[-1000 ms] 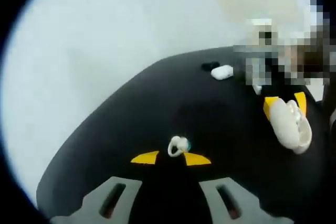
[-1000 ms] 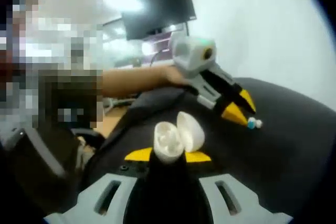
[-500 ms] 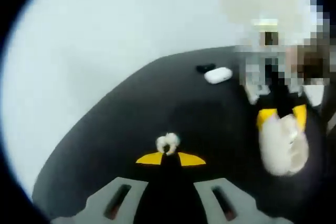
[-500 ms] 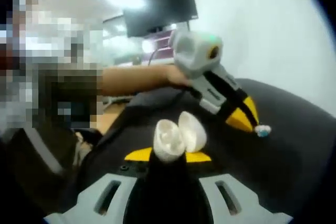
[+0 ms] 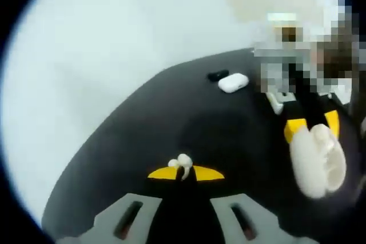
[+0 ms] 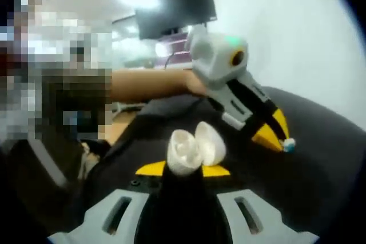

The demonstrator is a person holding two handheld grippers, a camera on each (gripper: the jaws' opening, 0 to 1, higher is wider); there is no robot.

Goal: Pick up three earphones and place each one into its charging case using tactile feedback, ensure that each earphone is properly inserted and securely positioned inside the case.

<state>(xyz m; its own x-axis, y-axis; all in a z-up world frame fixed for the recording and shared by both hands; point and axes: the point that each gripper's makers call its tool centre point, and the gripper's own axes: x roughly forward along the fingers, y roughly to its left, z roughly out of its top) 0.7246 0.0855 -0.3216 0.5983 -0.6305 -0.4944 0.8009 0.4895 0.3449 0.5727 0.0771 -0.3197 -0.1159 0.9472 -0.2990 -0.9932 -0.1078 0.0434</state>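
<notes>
Left claw [image 5: 182, 172]: pinching a white earbud [image 5: 180, 162].
Right claw [image 6: 183, 170]: clamped on open white case [image 6: 194, 150].
Bench [image 5: 171, 118]: closed case [image 5: 233, 82] at 1 o'clock.

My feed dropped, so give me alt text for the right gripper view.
The right claw grips an open white charging case, lid up, over a black table. Beyond it, the left claw, held by a person's hand, pinches a small white earphone.
</notes>
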